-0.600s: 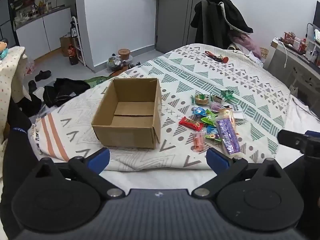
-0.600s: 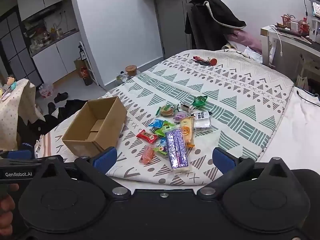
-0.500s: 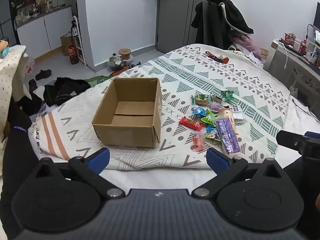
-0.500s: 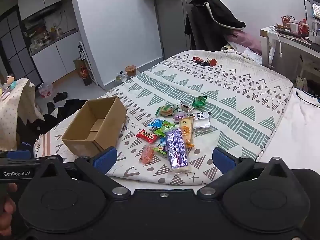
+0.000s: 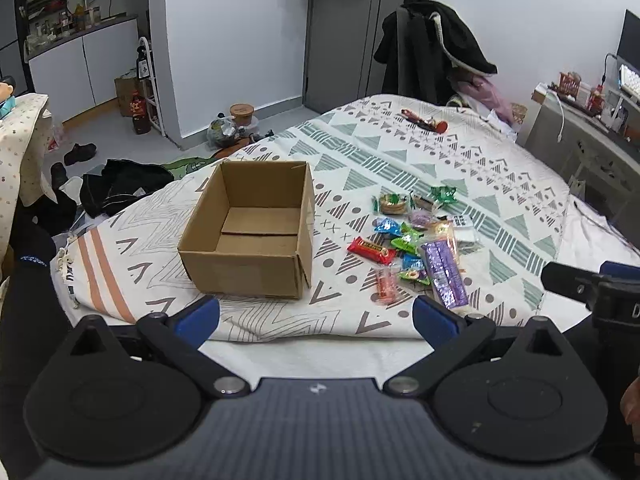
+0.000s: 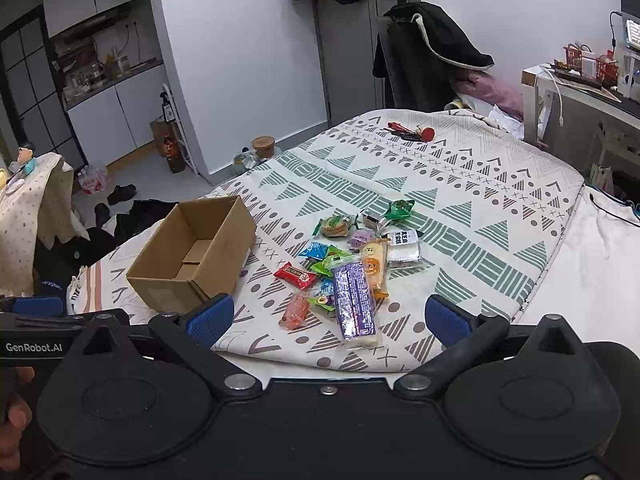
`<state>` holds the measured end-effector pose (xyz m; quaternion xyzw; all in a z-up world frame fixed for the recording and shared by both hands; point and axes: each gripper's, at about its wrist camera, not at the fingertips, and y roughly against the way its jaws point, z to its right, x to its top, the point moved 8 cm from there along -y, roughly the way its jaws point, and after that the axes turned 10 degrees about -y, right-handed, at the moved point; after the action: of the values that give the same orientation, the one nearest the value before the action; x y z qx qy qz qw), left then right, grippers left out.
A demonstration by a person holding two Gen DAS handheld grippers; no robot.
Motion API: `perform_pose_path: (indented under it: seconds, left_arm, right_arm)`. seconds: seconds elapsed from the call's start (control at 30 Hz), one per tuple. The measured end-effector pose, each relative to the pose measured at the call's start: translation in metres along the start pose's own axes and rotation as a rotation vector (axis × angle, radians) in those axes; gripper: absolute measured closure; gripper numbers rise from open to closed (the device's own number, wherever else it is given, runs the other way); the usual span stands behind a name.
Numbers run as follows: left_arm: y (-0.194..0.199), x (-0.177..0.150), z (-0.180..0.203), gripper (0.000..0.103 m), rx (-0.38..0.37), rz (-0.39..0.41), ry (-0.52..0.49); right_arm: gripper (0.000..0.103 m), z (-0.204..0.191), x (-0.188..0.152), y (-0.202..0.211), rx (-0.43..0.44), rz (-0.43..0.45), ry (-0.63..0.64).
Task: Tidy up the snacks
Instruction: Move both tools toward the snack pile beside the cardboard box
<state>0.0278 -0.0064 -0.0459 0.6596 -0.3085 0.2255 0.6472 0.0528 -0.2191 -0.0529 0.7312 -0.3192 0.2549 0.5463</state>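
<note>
An open, empty cardboard box [image 5: 250, 236] [image 6: 192, 254] sits on the patterned bedspread. To its right lies a heap of wrapped snacks, among them a long purple pack [image 5: 445, 272] [image 6: 354, 300], a red bar [image 5: 370, 249] [image 6: 297, 275] and an orange pack [image 6: 374, 266]. My left gripper [image 5: 316, 314] hangs open before the bed's near edge, in front of the box, with nothing between its blue pads. My right gripper [image 6: 328, 314] is also open and empty, hovering just short of the purple pack.
The patterned bedspread [image 5: 400, 160] covers the bed. Red items [image 6: 412, 131] lie at its far end. A chair with a dark coat [image 5: 432, 60] stands behind, a desk [image 6: 580, 92] at right. Clothes and shoes [image 5: 116, 184] litter the floor at left.
Both views have shifted only slightly; the grippers drifted a little and stay open. Box and snacks have not moved.
</note>
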Motion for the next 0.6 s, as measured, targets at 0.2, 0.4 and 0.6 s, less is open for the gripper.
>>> perform_pose_path:
  seconds: [0.2, 0.4, 0.6]
  left_arm:
    - [0.0, -0.0003, 0.0035, 0.001, -0.009, 0.003, -0.006]
    - [-0.0003, -0.0003, 0.0056, 0.001, -0.003, 0.004, -0.003]
    - [-0.0012, -0.0007, 0.0069, 0.001, 0.0, 0.01, -0.004]
  right_arm:
    - [0.0, 0.004, -0.0013, 0.0002, 0.019, -0.01, -0.014]
    - [0.0, 0.0039, -0.0022, 0.0008, 0.021, -0.007, -0.01]
    - [0.0, 0.0038, -0.0026, -0.0003, 0.022, -0.007, -0.016]
